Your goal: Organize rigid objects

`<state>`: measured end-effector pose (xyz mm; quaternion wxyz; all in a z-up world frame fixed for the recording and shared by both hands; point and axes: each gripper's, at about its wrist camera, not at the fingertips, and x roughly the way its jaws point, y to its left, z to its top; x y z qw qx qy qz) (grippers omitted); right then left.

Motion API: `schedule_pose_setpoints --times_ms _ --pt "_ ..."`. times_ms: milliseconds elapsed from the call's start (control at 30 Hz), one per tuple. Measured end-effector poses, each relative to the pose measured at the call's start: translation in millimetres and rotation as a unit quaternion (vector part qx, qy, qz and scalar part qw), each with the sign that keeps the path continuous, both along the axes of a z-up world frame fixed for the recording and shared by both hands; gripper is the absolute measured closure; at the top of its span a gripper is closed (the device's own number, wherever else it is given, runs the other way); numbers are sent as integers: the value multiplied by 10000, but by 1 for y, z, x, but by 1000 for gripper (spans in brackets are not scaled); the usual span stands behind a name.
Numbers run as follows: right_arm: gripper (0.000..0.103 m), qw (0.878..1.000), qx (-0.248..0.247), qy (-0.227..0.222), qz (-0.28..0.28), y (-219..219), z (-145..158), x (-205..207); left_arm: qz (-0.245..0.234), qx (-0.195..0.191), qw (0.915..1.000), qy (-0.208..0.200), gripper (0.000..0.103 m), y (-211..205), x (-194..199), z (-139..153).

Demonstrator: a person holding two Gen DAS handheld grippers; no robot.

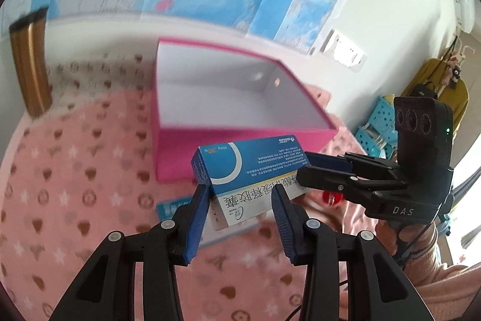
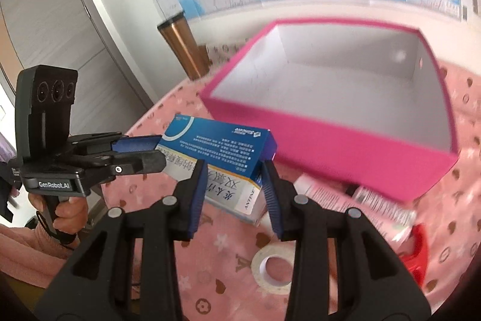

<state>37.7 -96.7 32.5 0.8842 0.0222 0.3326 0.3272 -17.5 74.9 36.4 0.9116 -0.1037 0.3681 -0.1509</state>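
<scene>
A blue medicine box (image 1: pixel 246 167) lies stacked on a white medicine box (image 1: pixel 249 200), both lifted off the pink tablecloth. My left gripper (image 1: pixel 240 196) is shut on one end of the stack, its blue pads flanking the boxes. From the right, my right gripper (image 1: pixel 303 170) clamps the other end. In the right wrist view, my right gripper (image 2: pixel 233 175) pinches the blue box (image 2: pixel 216 146) and white box (image 2: pixel 237 194), and my left gripper (image 2: pixel 159 151) holds the far end. Just behind stands the open pink storage box (image 1: pixel 174 155) (image 2: pixel 345 152), white inside with nothing in it.
A bronze tumbler (image 1: pixel 30 65) (image 2: pixel 183 50) stands at the back by the map wall. On the cloth lie a tape roll (image 2: pixel 273 266), a red object (image 2: pixel 418 248), a labelled tube (image 2: pixel 360 197) and another blue-white box (image 1: pixel 171 206).
</scene>
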Motion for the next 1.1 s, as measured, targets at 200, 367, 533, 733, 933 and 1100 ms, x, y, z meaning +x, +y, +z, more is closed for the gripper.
schedule_pose_setpoints --times_ms 200,367,533,733,933,1100 --pt "63 9995 63 -306 -52 -4 31 11 30 237 9994 -255 61 -4 23 25" --pt "63 9990 67 -412 -154 -2 39 38 89 338 9992 -213 61 -4 49 33" --pt "63 9993 67 -305 -212 -4 36 65 248 443 9987 -32 61 -2 77 28" --pt "63 9998 -16 -14 -220 -3 17 94 423 501 9972 368 61 4 102 9" --pt "63 9993 -27 341 -151 -2 -3 114 535 653 9947 592 61 5 114 -5" --pt "63 9981 -100 573 -179 1 -14 126 561 737 9935 658 60 5 120 -8"
